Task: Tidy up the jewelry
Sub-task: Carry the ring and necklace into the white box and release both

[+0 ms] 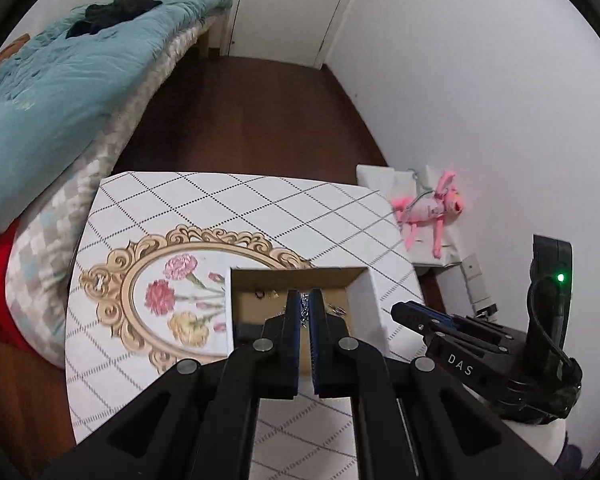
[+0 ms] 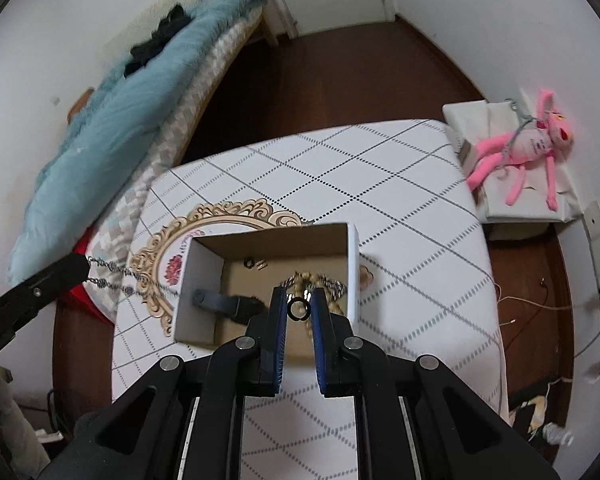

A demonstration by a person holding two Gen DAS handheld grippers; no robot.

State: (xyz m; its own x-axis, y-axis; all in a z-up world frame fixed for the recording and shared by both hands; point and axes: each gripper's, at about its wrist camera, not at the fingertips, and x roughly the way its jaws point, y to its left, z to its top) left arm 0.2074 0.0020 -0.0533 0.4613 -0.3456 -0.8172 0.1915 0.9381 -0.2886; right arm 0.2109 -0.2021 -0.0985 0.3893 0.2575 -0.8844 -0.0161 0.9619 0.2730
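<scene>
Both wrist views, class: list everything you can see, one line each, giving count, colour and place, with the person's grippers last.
Cardboard box: one, white outside, brown inside, open on the table.
Table: one, white with a dark diamond grid and a gold-framed flower print.
Silver chain: one, hanging from the left gripper towards the box.
Black ring: one, between the right gripper's fingers.
Beaded gold piece: one, inside the box, partly hidden.
Small dark ring: one, on the box floor at the back.
Pink plush toy: one, on a white bundle beside the table.
Bed quilt: one, light blue, left of the table.
Left gripper: black, shut on the chain.
Right gripper: black, shut on the ring.
</scene>
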